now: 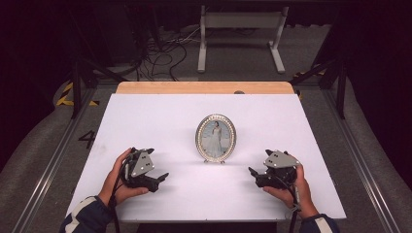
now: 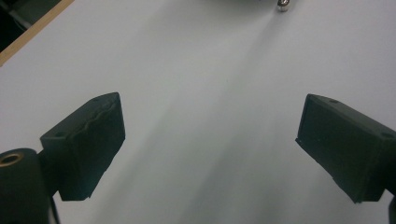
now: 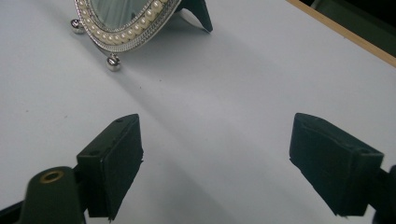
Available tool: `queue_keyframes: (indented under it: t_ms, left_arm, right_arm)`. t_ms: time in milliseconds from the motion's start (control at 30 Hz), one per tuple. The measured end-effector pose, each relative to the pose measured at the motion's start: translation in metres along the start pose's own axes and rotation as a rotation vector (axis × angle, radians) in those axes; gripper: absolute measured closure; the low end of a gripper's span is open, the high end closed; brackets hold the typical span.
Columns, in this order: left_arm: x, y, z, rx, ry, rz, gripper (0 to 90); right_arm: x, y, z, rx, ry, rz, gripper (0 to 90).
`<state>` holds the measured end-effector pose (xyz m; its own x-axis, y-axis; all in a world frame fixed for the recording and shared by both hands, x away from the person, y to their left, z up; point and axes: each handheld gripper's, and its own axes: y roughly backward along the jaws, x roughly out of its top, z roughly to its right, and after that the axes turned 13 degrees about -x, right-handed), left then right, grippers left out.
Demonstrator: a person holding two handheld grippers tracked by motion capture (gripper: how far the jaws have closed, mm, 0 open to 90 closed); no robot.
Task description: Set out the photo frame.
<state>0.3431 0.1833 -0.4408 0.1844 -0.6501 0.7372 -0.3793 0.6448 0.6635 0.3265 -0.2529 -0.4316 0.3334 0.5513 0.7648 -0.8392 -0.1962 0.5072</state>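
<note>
An oval silver picture frame [image 1: 215,138] with a pearl-studded rim stands upright in the middle of the white table top [image 1: 145,121]; it holds a photo of a person in a pale gown. My left gripper [image 1: 160,178] rests low at the front left, jaws wide apart with nothing between them [image 2: 210,149]. My right gripper [image 1: 251,171] sits at the front right, also open and empty [image 3: 215,163]. The right gripper view catches the frame's lower rim [image 3: 130,28], its ball feet and its dark back stand. One ball foot [image 2: 282,5] shows at the top of the left gripper view.
A wooden strip [image 1: 204,87] runs along the table's far edge. Beyond it stand a white metal stand [image 1: 240,29] and loose cables [image 1: 160,53] on the floor. Metal rails flank the table on both sides.
</note>
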Motion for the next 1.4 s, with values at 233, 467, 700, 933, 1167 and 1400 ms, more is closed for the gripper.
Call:
queue_keyframes:
  t_ms: [233,467,700,933,1167,1400]
  left_arm:
    - [-0.014,0.01,-0.003,0.018,0.025,-0.006,8.2]
    - [-0.03,0.02,-0.006,0.027,0.047,-0.01,8.1]
    - [-0.045,0.031,-0.007,0.05,0.088,-0.004,8.1]
    - [-0.062,0.043,-0.01,0.064,0.133,0.007,8.1]
    - [-0.076,0.057,-0.013,0.087,0.195,0.057,7.7]
    - [-0.089,0.07,-0.014,0.122,0.243,0.078,7.4]
  right_arm:
    - [-0.008,0.005,0.005,-0.018,-0.005,-0.006,17.5]
    - [-0.016,0.01,0.011,-0.034,-0.02,-0.01,17.5]
    - [-0.025,0.015,0.018,-0.05,-0.042,-0.013,17.5]
    - [-0.034,0.02,0.023,-0.068,-0.063,-0.013,17.5]
    - [-0.041,0.025,0.028,-0.088,-0.084,-0.008,17.4]
    - [-0.052,0.031,0.035,-0.095,-0.133,0.004,17.5]
